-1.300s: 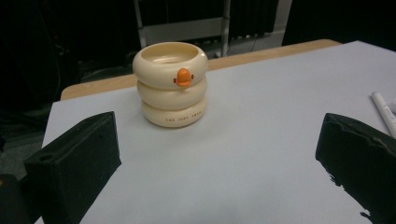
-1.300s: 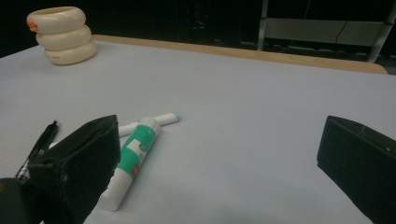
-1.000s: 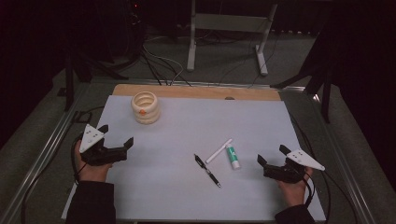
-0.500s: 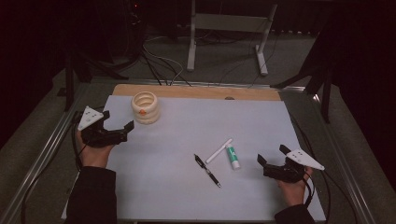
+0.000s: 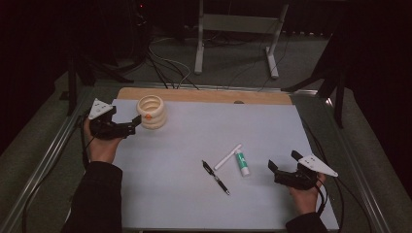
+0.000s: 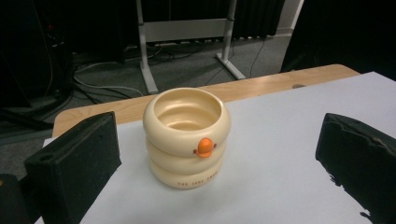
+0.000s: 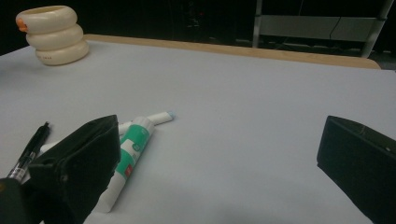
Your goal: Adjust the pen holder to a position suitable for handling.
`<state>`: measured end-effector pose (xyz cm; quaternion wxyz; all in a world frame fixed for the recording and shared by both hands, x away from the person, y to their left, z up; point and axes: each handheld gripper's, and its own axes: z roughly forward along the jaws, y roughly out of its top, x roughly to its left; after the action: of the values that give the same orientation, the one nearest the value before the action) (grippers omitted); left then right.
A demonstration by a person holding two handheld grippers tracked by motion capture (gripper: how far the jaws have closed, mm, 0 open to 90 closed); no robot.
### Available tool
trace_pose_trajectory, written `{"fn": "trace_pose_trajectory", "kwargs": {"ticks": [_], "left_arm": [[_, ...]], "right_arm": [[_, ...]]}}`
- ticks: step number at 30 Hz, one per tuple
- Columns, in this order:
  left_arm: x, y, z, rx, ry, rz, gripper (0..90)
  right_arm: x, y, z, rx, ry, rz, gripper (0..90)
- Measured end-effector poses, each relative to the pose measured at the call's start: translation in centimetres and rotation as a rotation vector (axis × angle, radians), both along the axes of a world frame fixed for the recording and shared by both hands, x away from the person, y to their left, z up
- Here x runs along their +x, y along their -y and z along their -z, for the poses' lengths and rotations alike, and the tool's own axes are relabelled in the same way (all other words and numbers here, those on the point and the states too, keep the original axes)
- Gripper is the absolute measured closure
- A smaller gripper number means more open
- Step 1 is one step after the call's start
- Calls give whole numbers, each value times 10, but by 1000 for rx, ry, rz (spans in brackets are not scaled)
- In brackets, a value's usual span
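Cream ringed cup (image 6: 187, 137) stands upright at the far left of the table (image 5: 252, 121), orange knob facing you. It sits straight ahead of your left gripper (image 5: 130, 125), centred between the wide-open jaws, close but not touching, nothing held. Left hand is far nearer. Path looks clear, so I'd judge a short push forward closes around it. Your right gripper (image 5: 283, 164) rests open and empty at the near right, just beside the green tube (image 5: 242, 163), white stick (image 5: 228, 156) and black pen (image 5: 216, 177), well apart from the cup.
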<state>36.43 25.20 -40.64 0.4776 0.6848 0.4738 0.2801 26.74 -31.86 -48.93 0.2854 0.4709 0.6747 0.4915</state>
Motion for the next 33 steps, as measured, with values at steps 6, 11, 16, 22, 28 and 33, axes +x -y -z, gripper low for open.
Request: {"fn": "trace_pose_trajectory", "kwargs": {"ticks": [6, 11, 16, 22, 28, 33], "left_arm": [[10, 1, 2, -11, -11, -15, 2], [20, 3, 5, -42, -22, -26, 2], [28, 6, 9, -44, -31, -17, 2], [38, 6, 17, -43, -53, -36, 2], [45, 7, 21, -25, -69, -47, 2], [52, 7, 24, -31, -75, -52, 2]], "right_arm": [[0, 0, 0, -2, 0, 1, 0], [0, 0, 0, -1, -4, 1, 0], [0, 0, 0, 1, -1, 1, 0], [1, 2, 0, 1, -1, 5, 0], [1, 1, 0, -3, -3, 4, 0], [1, 1, 0, -3, -5, 4, 0]]}}
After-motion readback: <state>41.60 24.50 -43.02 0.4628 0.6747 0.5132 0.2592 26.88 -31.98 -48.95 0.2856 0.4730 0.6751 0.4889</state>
